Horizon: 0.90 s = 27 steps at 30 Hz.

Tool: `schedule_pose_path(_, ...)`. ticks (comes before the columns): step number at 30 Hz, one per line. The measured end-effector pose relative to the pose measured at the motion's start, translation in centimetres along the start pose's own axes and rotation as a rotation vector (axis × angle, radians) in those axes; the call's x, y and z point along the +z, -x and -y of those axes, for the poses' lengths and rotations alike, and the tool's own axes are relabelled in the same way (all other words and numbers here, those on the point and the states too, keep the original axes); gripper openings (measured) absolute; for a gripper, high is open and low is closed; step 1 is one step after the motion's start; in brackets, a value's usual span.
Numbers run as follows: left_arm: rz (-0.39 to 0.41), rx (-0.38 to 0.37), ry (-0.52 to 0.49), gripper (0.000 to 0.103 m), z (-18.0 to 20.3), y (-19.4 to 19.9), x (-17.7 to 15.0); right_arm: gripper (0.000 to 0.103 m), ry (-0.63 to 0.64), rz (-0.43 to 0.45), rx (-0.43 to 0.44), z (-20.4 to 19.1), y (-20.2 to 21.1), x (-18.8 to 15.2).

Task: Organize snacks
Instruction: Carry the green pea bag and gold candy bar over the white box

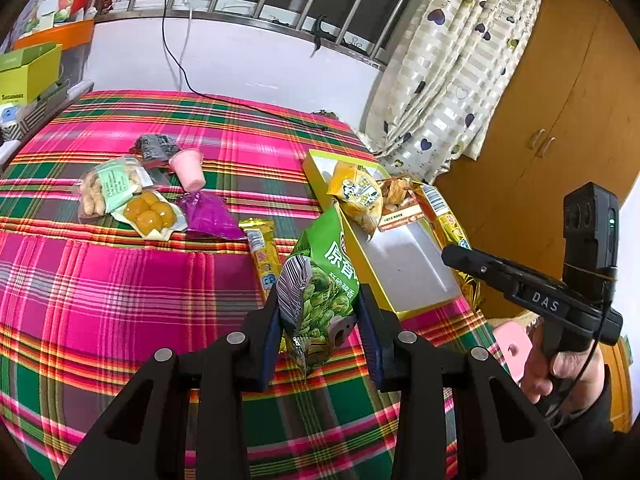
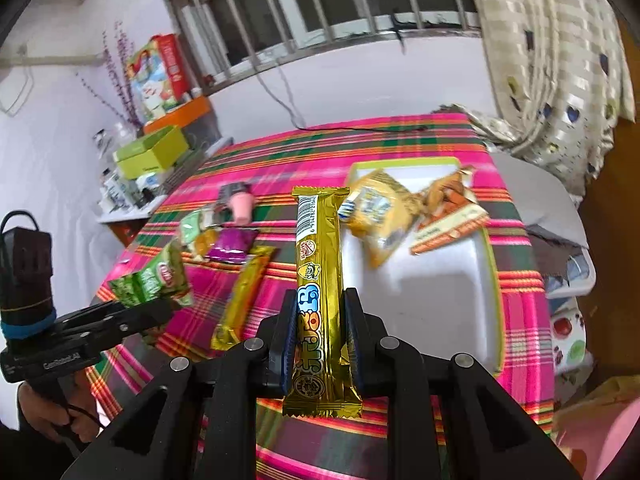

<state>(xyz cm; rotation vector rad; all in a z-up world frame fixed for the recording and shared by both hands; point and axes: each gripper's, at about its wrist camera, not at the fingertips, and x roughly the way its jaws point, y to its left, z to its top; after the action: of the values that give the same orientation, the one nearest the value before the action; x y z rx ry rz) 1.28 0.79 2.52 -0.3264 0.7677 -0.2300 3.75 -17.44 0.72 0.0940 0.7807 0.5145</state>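
My left gripper (image 1: 320, 304) is shut on a green bean snack bag (image 1: 324, 280), lifted over the plaid cloth just left of the yellow-rimmed box (image 1: 404, 268). My right gripper (image 2: 318, 312) is shut on a long gold snack bar (image 2: 320, 272), raised in front of the same box (image 2: 440, 292). The box holds a yellow packet (image 1: 358, 194) and an orange packet (image 1: 400, 196). A second gold bar (image 1: 262, 254) lies on the cloth. In the right wrist view the left gripper (image 2: 160, 304) with the green bag (image 2: 154, 278) shows at the left.
Loose snacks lie farther left on the cloth: peanuts (image 1: 106, 190), yellow balls pack (image 1: 150, 210), purple packet (image 1: 210, 216), pink cup (image 1: 188, 170), dark packet (image 1: 154, 146). Green boxes (image 1: 28, 76) stand at the left, a curtain (image 1: 460, 80) and wooden cupboard (image 1: 560, 140) at the right. A cable (image 1: 224, 100) crosses the far edge.
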Motion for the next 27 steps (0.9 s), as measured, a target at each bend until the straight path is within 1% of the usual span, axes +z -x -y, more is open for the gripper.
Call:
schedule_pose_path(7, -0.018, -0.005, -0.001, 0.036, 0.2, -1.0, 0.1, 0.02, -0.106, -0.044, -0.073, 4.1, -0.3, -0.5)
schedule_pose_path(13, -0.03, -0.017, -0.013, 0.036, 0.8, -1.7, 0.5, 0.02, -0.175, -0.097, -0.122, 6.9, -2.2, -0.5)
schedule_pose_path(20, -0.041, -0.025, -0.021, 0.036, 1.1, -2.5, 0.7, 0.02, -0.2, -0.117, -0.153, 8.3, -4.3, 0.5)
schedule_pose_path(27, -0.058, -0.025, -0.018, 0.036, 1.2, -3.2, 0.9, 0.02, -0.177, -0.12, -0.181, 9.2, -5.9, 2.1)
